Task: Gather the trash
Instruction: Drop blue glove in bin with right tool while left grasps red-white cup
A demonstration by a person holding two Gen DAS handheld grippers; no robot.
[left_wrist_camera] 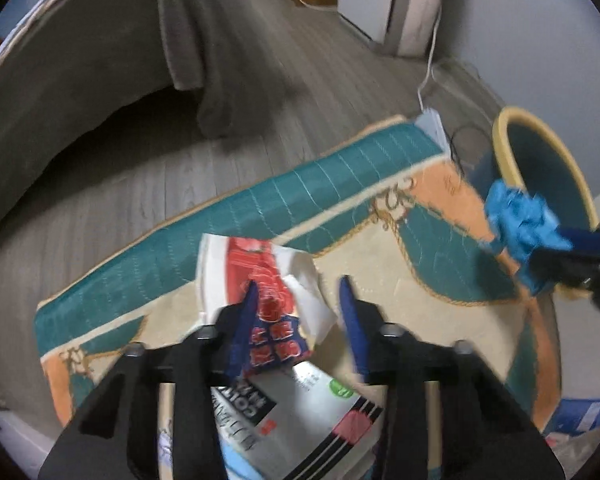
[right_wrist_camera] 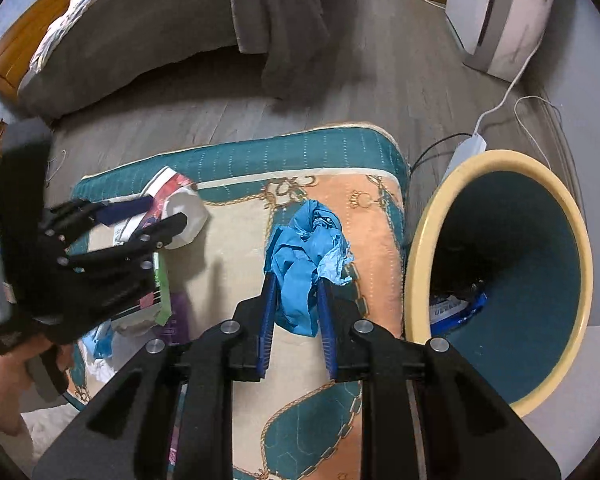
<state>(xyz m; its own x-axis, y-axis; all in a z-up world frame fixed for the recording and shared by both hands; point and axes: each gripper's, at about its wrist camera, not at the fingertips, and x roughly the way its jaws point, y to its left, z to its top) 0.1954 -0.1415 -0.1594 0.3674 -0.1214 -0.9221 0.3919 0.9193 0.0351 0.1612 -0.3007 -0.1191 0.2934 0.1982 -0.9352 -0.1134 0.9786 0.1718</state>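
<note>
Landmark: the yellow-rimmed bin (right_wrist_camera: 500, 280), teal inside, tipped so its mouth faces the cameras; it stands just beside the patterned floor mat (right_wrist_camera: 236, 272)
Right gripper (right_wrist_camera: 298, 304): jaws narrow, clamped on a crumpled blue wad (right_wrist_camera: 304, 256) that looks like thin plastic or a glove; I cannot tell which
Blue wad position: above the mat, near the bin's rim on its left side, not yet over the mouth
Left gripper (left_wrist_camera: 298, 312): jaws part open; the red-and-white snack wrapper (left_wrist_camera: 260, 280) sits between the fingers, touching the left one, and the blur hides whether the pads press on it
Other trash: printed packets (left_wrist_camera: 300, 408) lie on the mat under the left gripper, well away from the bin; a blue packet (right_wrist_camera: 456, 310) already lies inside the bin
Step in hand: carrying the blue wad to the bin, as I judge it
Doing it well: bring the wad across the rim until it hangs fully over the mouth, then open; light material may cling to a pad, so open wide and low inside
Left side advice: close firmly on the wrapper's middle before lifting, since a loose corner may slip
Risk: the white cable and adapter (right_wrist_camera: 470, 146) behind the bin could snag a wide swing
</note>
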